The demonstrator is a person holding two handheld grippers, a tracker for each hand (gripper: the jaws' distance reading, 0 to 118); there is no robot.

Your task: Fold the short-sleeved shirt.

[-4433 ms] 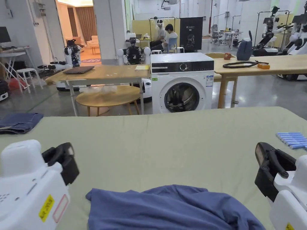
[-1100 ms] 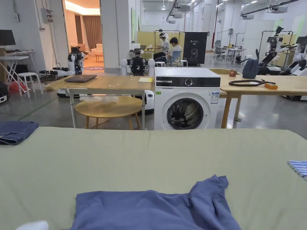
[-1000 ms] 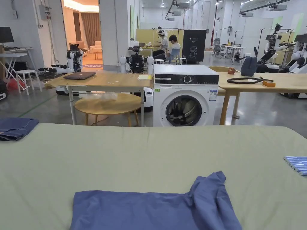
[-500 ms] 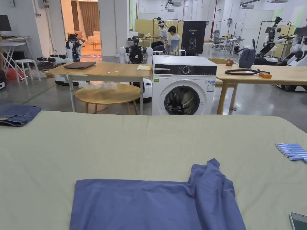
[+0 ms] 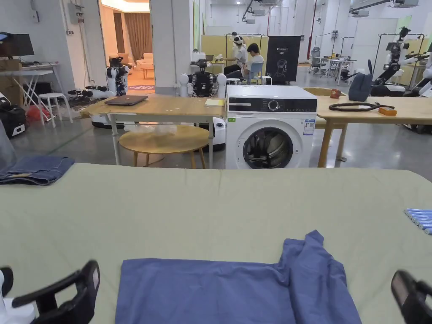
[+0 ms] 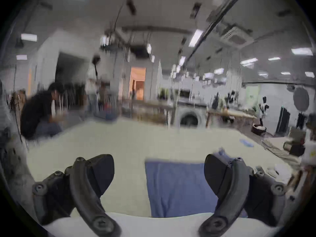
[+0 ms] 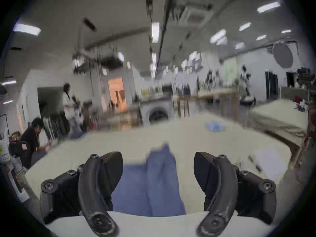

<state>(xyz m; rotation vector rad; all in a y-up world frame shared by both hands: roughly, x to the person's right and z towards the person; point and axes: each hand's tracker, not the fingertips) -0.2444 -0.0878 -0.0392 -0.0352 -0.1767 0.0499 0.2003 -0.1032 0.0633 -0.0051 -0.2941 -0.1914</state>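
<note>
1. Blue shirt (image 5: 236, 291): lay at the near edge of the green-covered table (image 5: 202, 211), left part flat, right sleeve rucked up.
2. Left gripper (image 6: 159, 175), right gripper (image 7: 158, 170): jaws wide apart, empty, newly returned beside the shirt; folding apparently about to resume.

This is a robotics lab or testing hall set up for household chores. A white front-loading washing machine (image 5: 271, 126) stands free on the polished concrete floor (image 5: 371, 143) between two wooden worktables (image 5: 156, 105), not plumbed into any wall that shows. Several white-and-black humanoid robots (image 5: 203, 83) wait behind the tables and along the right wall. Two people (image 5: 247, 61) sit at a far desk beside a dark banner (image 5: 282, 59). Strip lights and exposed ducting run across the high ceiling (image 7: 171, 18). A doorway (image 5: 126, 42) at the left opens onto what looks like a mock living room with a sofa and curtains.
</note>
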